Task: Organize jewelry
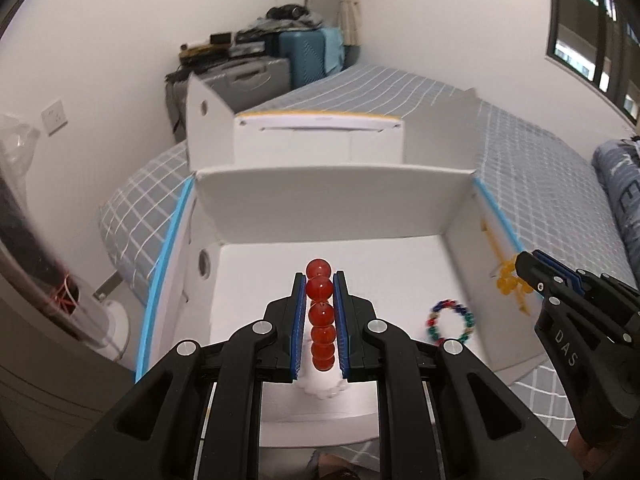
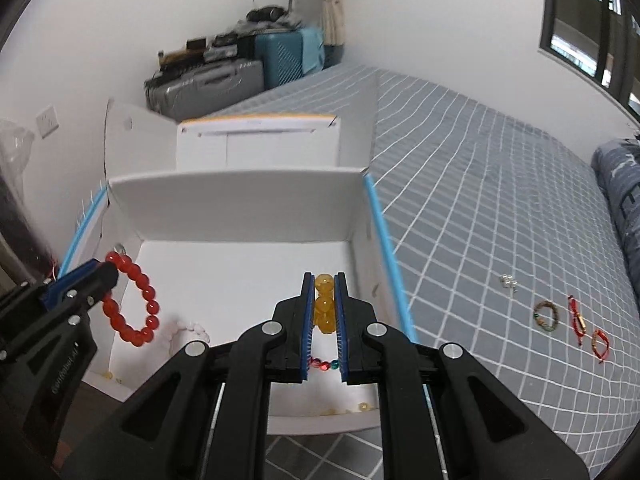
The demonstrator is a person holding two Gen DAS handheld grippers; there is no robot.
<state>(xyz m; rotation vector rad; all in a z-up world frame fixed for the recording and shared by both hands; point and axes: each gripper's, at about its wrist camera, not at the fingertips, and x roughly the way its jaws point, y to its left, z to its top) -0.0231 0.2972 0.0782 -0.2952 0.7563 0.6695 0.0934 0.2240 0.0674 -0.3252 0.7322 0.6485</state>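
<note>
Mid-task, both grippers loaded over the white box, which sits on the near-left part of the bed. L gripper is closed onto a red bead bracelet — pads pinch the strand, and in the right wrist view the rest of the loop hangs free below the tips, above the box's left side. R gripper is closed onto a yellow bead bracelet, held over the box's right side; neither piece looks released yet. Already on the box floor: a multicolour bead bracelet toward the near right, and a pale pink/white bracelet toward the near left, just beside the hanging red loop. A couple of small yellow bits lie by the near wall of the box — loose beads or studs, can't tell. So 2 pcs in, 2 more about to go in by my read. Left on the bed, well apart from the box to the right: a small silvery item (earrings?), a green-brown bracelet, a red cord piece w/ gold charm, and a red-gold cord bracelet. Est. roughly halfway: four still out, and whether the box contents need sorting by type isn't evident.
</note>
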